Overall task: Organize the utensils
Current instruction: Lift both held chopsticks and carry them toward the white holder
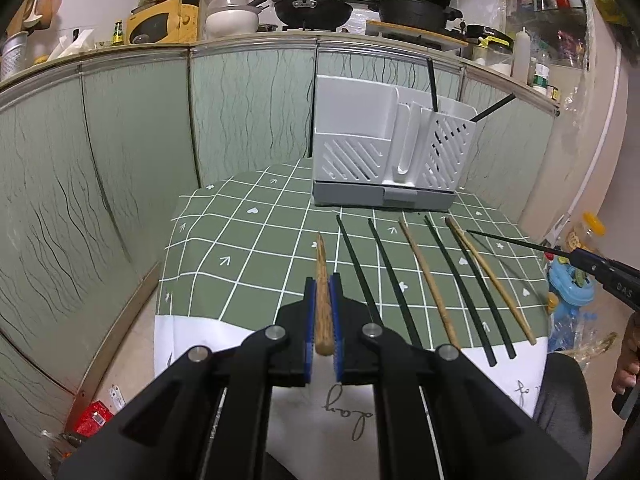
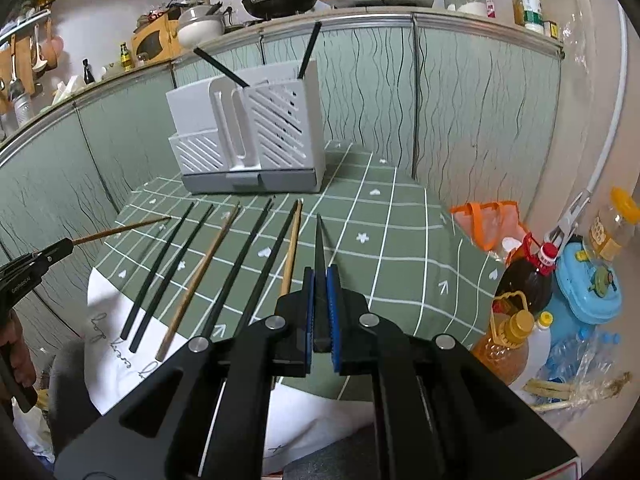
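Two hand-held grippers, left [image 1: 322, 280] on wooden chopstick [image 1: 322, 280], right [image 2: 320, 276] on black chopstick [image 2: 320, 256]

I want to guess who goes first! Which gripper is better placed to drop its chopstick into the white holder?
Probably right. Its hand-held gripper grips a black chopstick, and the holder's tall slotted bin already holding black chopsticks sits on its side.

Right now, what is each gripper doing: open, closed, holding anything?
Left gripper: closed on a wooden chopstick, held above the table.
Right gripper: closed on a black chopstick.
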`<state>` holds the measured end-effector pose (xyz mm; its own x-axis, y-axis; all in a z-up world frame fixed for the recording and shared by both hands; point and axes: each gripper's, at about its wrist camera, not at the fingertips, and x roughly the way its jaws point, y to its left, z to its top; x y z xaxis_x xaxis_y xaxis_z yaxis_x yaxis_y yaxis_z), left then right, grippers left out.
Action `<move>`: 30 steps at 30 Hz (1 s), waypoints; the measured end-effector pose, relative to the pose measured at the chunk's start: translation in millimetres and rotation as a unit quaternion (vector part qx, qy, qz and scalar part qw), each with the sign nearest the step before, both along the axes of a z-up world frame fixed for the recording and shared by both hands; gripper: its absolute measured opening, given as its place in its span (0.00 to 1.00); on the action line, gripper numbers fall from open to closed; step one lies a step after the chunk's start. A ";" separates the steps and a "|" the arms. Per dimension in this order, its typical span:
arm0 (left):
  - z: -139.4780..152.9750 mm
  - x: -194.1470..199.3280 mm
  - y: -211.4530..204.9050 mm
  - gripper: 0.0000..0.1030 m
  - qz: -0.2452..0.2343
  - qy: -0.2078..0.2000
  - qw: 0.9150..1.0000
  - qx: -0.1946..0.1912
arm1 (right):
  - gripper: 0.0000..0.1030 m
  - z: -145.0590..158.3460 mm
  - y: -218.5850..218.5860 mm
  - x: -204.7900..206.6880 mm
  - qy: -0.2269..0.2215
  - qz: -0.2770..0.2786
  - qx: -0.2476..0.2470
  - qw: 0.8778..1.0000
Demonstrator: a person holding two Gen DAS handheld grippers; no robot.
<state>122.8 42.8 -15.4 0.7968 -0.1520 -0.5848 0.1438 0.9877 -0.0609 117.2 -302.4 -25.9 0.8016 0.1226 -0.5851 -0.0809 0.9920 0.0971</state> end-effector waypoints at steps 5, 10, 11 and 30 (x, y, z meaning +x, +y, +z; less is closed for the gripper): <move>13.7 2.7 6.7 0.08 -0.010 0.003 1.000 -0.007 | 0.06 17.0 -1.5 0.3 -0.011 0.006 0.001 1.000; 31.6 6.3 12.5 0.08 -0.026 0.003 1.000 -0.015 | 0.06 32.9 -3.2 2.5 -0.019 0.011 0.000 1.000; 34.6 7.0 13.3 0.08 -0.028 0.003 0.999 -0.016 | 0.06 35.1 -3.0 3.2 -0.020 0.012 -0.001 1.000; 91.9 22.5 11.2 0.08 -0.070 -0.018 0.997 -0.011 | 0.06 85.5 -13.1 11.3 -0.053 0.022 -0.001 0.998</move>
